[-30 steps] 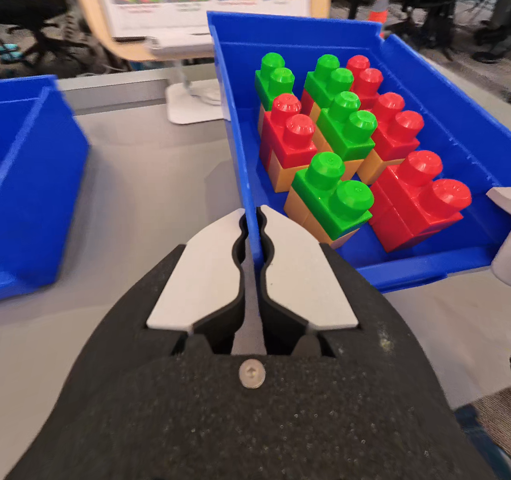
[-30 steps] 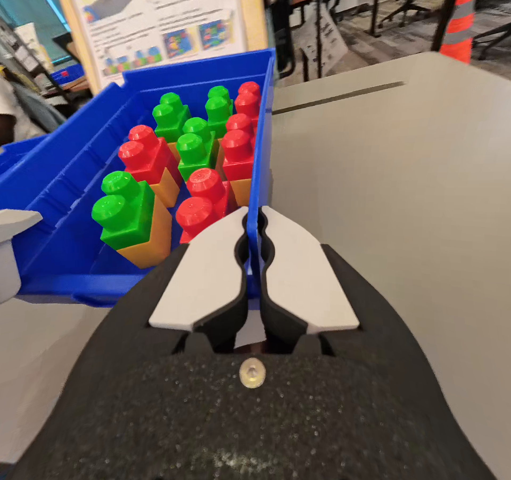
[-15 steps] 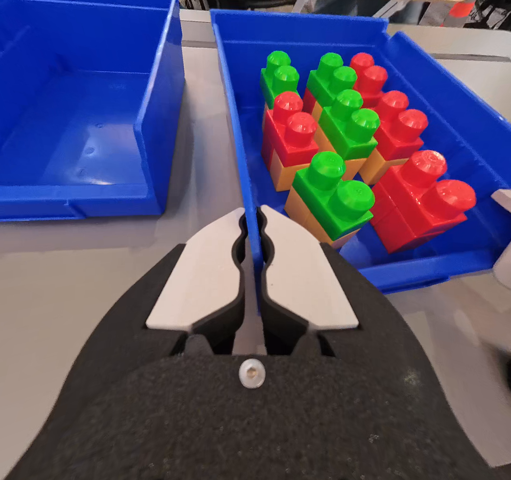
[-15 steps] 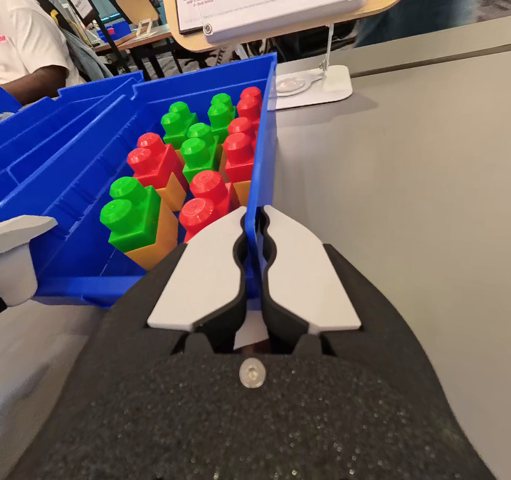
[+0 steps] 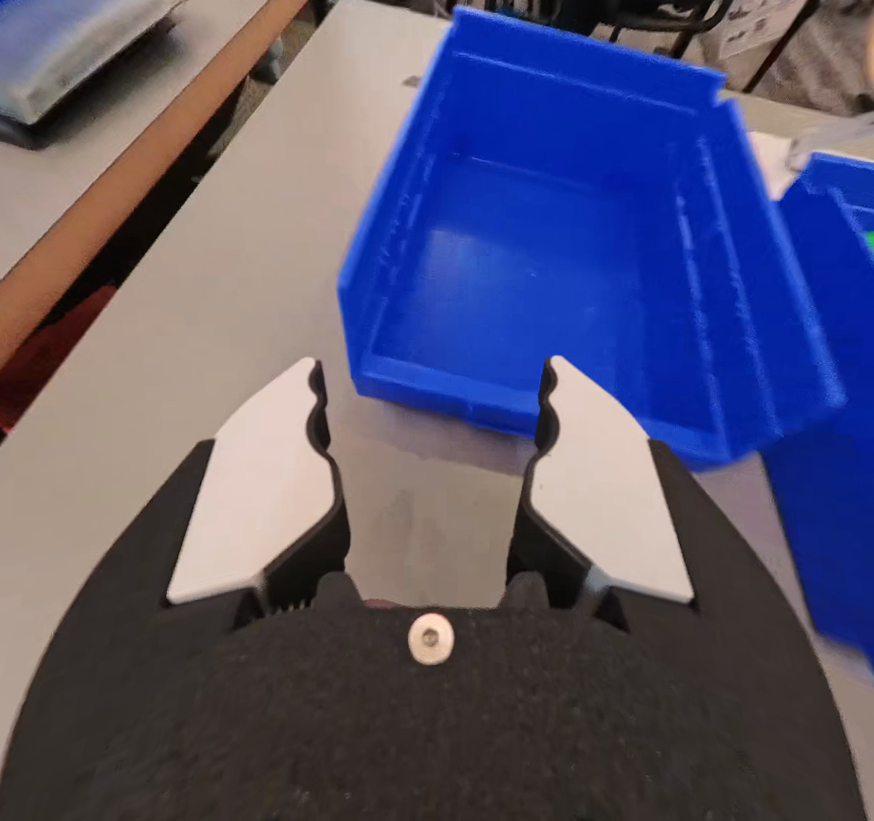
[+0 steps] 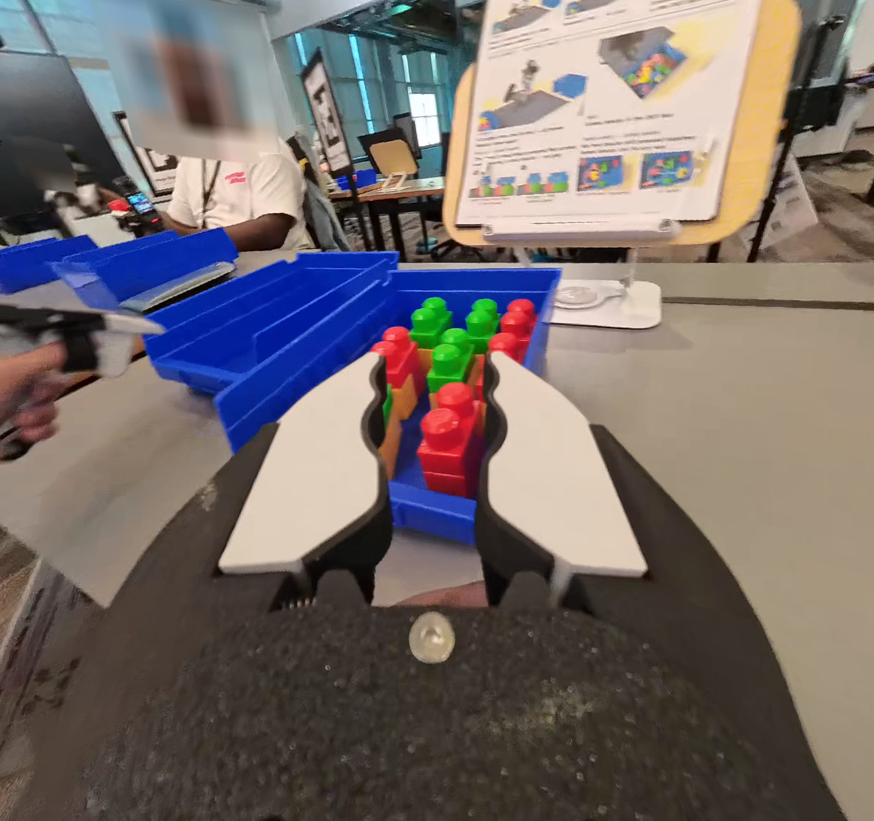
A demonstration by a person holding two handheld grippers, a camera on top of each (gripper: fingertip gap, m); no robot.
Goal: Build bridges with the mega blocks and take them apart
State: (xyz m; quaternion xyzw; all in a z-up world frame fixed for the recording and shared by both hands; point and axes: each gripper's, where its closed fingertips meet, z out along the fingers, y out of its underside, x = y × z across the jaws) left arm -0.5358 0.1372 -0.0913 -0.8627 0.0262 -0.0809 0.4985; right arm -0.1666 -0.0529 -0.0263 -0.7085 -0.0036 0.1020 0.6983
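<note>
A blue bin (image 6: 425, 509) holds several stacks of mega blocks standing upright: red (image 6: 449, 438), green (image 6: 449, 363) and orange (image 6: 399, 401). My right gripper (image 6: 435, 357) is open and empty, just in front of this bin's near wall and above it. My left gripper (image 5: 431, 363) is wide open and empty, over the grey table in front of an empty blue bin (image 5: 544, 254). The block bin's wall (image 5: 832, 325) shows at the right edge of the left wrist view. The left gripper (image 6: 109, 339) also shows far left in the right wrist view.
The empty blue bin (image 6: 265, 325) stands left of the block bin. An instruction board on a white stand (image 6: 605, 88) is behind the bins. A person in a white shirt (image 6: 236, 197) sits at the far side. A second table (image 5: 118, 112) lies left. The grippers' ends are close to 45 cm from one another.
Both grippers were shut on the block bin's side walls and have let go and opened. The left one swung left to face the empty bin. The right one drew back to the bin's front.
</note>
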